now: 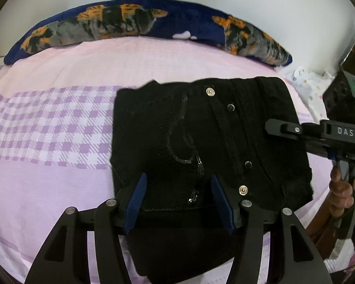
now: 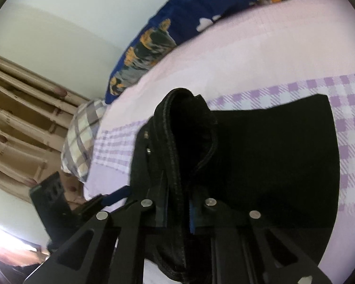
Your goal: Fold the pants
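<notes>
Right wrist view: right gripper (image 2: 177, 215) pinches pants (image 2: 260, 156) edge; lift slow, w/ left gripper (image 1: 177, 201) fingers spread, steadying fabric on bed (image 1: 59, 177).

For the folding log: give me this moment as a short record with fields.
surface: bed sheet, pink with lilac checks
garment: black pants, folded into a compact stack on the sheet
left gripper: fingers apart over the stack's near edge, not pressing
right gripper: fingers closed on a raised fold of the pants
background: dark blue blanket along the wall
</notes>
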Action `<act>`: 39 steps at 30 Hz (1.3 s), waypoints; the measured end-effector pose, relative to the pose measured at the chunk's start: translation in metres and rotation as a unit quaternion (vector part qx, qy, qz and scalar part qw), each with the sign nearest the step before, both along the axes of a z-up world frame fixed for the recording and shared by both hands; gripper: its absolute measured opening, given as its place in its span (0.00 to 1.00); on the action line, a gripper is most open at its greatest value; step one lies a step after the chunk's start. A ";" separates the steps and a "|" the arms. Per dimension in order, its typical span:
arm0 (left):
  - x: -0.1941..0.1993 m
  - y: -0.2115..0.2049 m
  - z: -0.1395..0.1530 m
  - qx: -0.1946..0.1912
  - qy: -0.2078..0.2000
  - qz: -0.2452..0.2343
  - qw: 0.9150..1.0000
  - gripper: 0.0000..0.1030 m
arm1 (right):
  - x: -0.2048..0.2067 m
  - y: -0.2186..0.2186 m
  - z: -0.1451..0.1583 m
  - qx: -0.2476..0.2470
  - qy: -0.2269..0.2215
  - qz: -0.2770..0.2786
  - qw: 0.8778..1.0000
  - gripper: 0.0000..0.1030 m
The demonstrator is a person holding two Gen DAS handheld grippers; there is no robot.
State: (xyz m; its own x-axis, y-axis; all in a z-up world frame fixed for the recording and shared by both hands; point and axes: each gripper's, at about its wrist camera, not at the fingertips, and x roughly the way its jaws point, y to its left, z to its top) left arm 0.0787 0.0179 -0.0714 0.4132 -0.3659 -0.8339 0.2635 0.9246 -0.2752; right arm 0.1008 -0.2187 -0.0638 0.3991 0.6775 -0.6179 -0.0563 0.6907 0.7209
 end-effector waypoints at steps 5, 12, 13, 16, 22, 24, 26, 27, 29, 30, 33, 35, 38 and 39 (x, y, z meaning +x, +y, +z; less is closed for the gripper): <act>0.005 0.018 0.020 -0.023 -0.022 0.025 0.999 0.56 | -0.002 0.007 0.034 0.010 -0.018 0.000 1.000 0.11; 0.015 0.015 0.032 -0.031 -0.042 0.023 0.998 0.57 | -0.006 -0.013 0.072 -0.004 -0.053 -0.014 0.998 0.11; 0.015 0.010 0.032 -0.032 -0.042 0.018 0.998 0.57 | -0.007 -0.021 0.072 -0.005 -0.052 -0.025 0.998 0.11; 0.017 -0.010 0.028 -0.030 -0.043 -0.005 0.999 0.57 | -0.008 -0.046 0.055 -0.005 -0.032 -0.059 0.998 0.11; 0.010 -0.044 0.011 -0.011 -0.033 -0.058 0.998 0.58 | -0.018 -0.086 -0.003 -0.013 0.026 -0.121 0.992 0.10; 0.006 -0.053 0.002 -0.003 -0.023 -0.077 0.997 0.58 | -0.022 -0.091 -0.015 -0.020 0.030 -0.129 0.991 0.10; 0.002 -0.060 -0.008 0.004 -0.021 -0.095 0.995 0.58 | -0.023 -0.096 -0.024 -0.014 0.035 -0.137 0.990 0.13; 0.000 -0.063 -0.014 0.010 -0.016 -0.101 0.995 0.58 | -0.023 -0.098 -0.027 -0.014 0.037 -0.138 0.990 0.17; -0.001 -0.068 -0.026 0.015 -0.004 -0.111 0.994 0.58 | -0.024 -0.098 -0.026 -0.031 0.041 -0.141 0.989 0.30; -0.003 -0.068 -0.029 0.019 -0.010 -0.112 0.993 0.58 | -0.025 -0.096 -0.023 -0.035 0.040 -0.142 0.989 0.30; -0.004 -0.069 -0.028 0.020 -0.015 -0.115 0.993 0.59 | -0.034 -0.101 -0.012 -0.041 0.035 -0.145 0.988 0.32; -0.004 -0.069 -0.027 0.018 -0.014 -0.114 0.993 0.59 | -0.043 -0.106 -0.003 -0.041 0.028 -0.148 0.988 0.33; -0.004 -0.068 -0.027 0.017 -0.015 -0.114 0.993 0.60 | -0.057 -0.110 0.006 -0.030 0.024 -0.141 0.989 0.33; -0.004 -0.068 -0.027 0.015 -0.014 -0.113 0.993 0.60 | -0.061 -0.109 0.008 -0.026 0.026 -0.135 0.990 0.33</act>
